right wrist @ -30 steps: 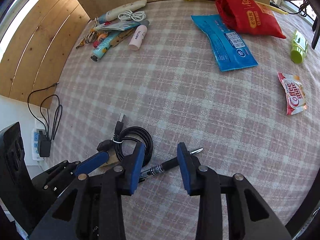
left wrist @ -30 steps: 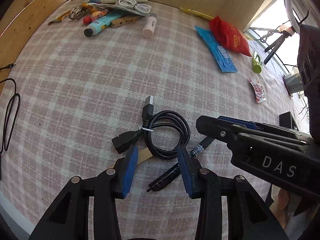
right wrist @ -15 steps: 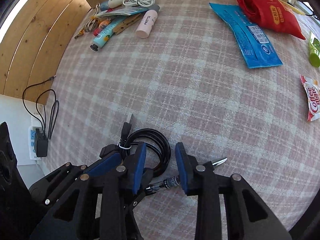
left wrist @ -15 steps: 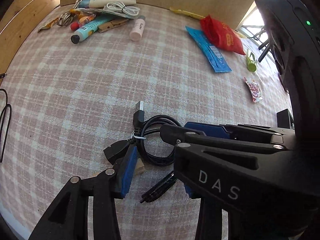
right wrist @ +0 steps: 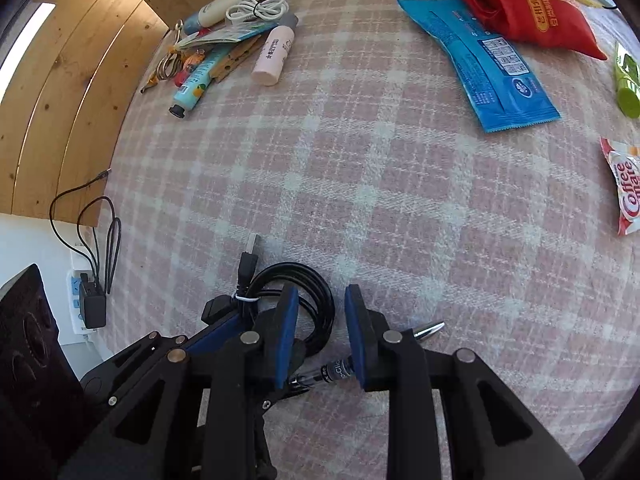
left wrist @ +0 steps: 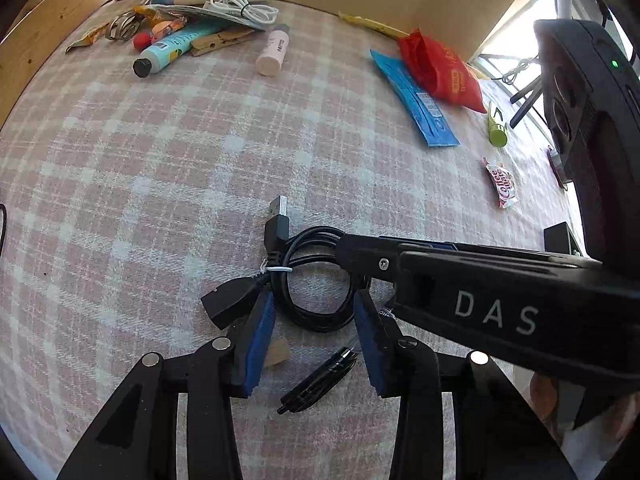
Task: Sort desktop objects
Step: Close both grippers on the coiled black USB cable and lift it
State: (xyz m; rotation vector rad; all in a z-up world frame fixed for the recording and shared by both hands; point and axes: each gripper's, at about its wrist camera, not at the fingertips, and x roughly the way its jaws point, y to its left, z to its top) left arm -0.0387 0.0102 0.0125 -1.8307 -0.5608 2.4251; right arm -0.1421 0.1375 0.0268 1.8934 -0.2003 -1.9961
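Observation:
A coiled black USB cable (left wrist: 316, 312) (right wrist: 320, 280) lies on the pink checked tablecloth (left wrist: 200, 152). A black pen (left wrist: 320, 380) (right wrist: 428, 328) lies just nearer than it, beside a small wooden piece (left wrist: 280, 354). My left gripper (left wrist: 312, 304) stands open, its blue pads straddling the coil's near side without touching it. My right gripper (right wrist: 321, 296) reaches in from the right (left wrist: 352, 256) over the same coil. Its jaws are closing, with a cable strand in the gap and the pen crossing under their base, and the pads do not visibly press on either.
At the far left lies a pile with tubes (right wrist: 192, 88), a white cable (right wrist: 256, 10), a clothespin and a pink bottle (right wrist: 272, 56). At the right are a blue packet (right wrist: 492, 64), a red bag (right wrist: 528, 12), a green tube (right wrist: 626, 80) and a Coffee-mate sachet (right wrist: 624, 188). A power strip (right wrist: 84, 300) sits beyond the table's left edge.
My right gripper has moved left from over the pen to over the cable coil, its jaws narrowing. It now crosses the left wrist view. The left gripper has barely moved.

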